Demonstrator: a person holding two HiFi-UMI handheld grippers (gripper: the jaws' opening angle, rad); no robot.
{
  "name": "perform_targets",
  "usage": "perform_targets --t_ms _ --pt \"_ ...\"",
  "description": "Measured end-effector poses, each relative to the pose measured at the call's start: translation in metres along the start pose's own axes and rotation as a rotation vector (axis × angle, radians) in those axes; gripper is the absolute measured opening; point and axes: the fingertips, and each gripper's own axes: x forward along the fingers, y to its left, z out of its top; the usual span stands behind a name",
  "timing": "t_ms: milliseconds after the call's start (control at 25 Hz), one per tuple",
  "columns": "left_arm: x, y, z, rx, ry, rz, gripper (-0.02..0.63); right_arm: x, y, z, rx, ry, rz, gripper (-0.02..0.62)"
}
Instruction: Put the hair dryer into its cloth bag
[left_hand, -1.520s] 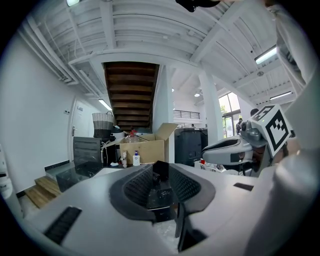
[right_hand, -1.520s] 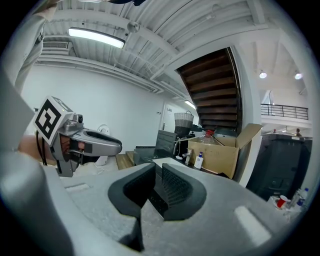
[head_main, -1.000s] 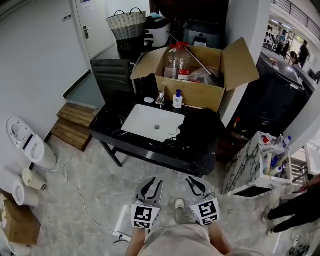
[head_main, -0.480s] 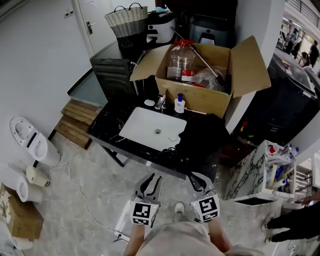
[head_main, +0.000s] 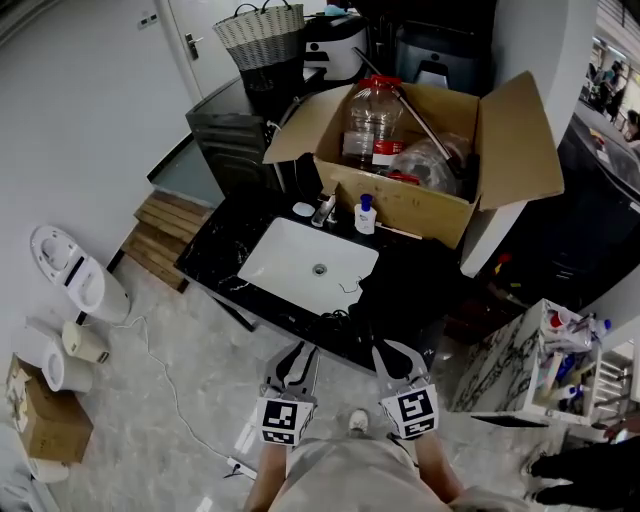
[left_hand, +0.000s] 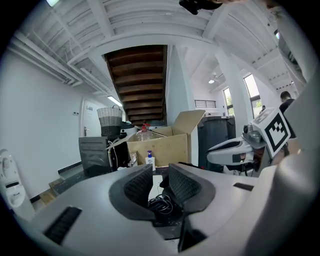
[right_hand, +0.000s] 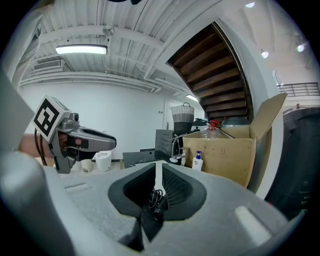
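Note:
A black heap (head_main: 402, 285), the cloth bag and probably the hair dryer, which I cannot tell apart, lies on the black counter (head_main: 215, 262) right of the white sink (head_main: 305, 262). A coiled black cord (head_main: 335, 318) lies at the counter's near edge, also seen as the cord (left_hand: 161, 204) between the left jaws' line of sight and the cord (right_hand: 155, 196) in the right gripper view. My left gripper (head_main: 297, 362) (left_hand: 160, 170) and right gripper (head_main: 395, 358) (right_hand: 158, 169) hover side by side just short of that edge, both shut and empty.
An open cardboard box (head_main: 430, 195) with a big plastic bottle (head_main: 370, 125) stands behind the sink, by a soap bottle (head_main: 366, 214) and faucet (head_main: 324, 208). Toilets (head_main: 70, 285) and a floor power strip (head_main: 240, 462) lie left. A marbled cabinet (head_main: 500, 360) stands right.
Both grippers have moved forward together toward the counter's near edge, which now lies closer to them. Their jaws look the same as before.

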Motion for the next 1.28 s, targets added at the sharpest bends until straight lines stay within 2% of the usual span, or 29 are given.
perform_targets --t_ms 360,760,1080,1280 --pt "0.038 -0.001 0.003 -0.005 0.022 -0.013 0.098 0.03 -0.032 -0.006 0.024 0.024 0.044 0.028" --pt "0.071 0.006 -0.012 0.007 0.057 -0.089 0.098 0.057 -0.04 -0.018 0.043 0.062 0.042 0.028" --pt "0.105 0.023 -0.026 0.042 0.068 -0.249 0.098 0.077 -0.043 -0.032 0.066 0.127 -0.071 0.028" --pt "0.127 0.03 -0.036 0.098 0.09 -0.379 0.098 0.098 -0.041 -0.028 0.1 0.147 -0.127 0.028"
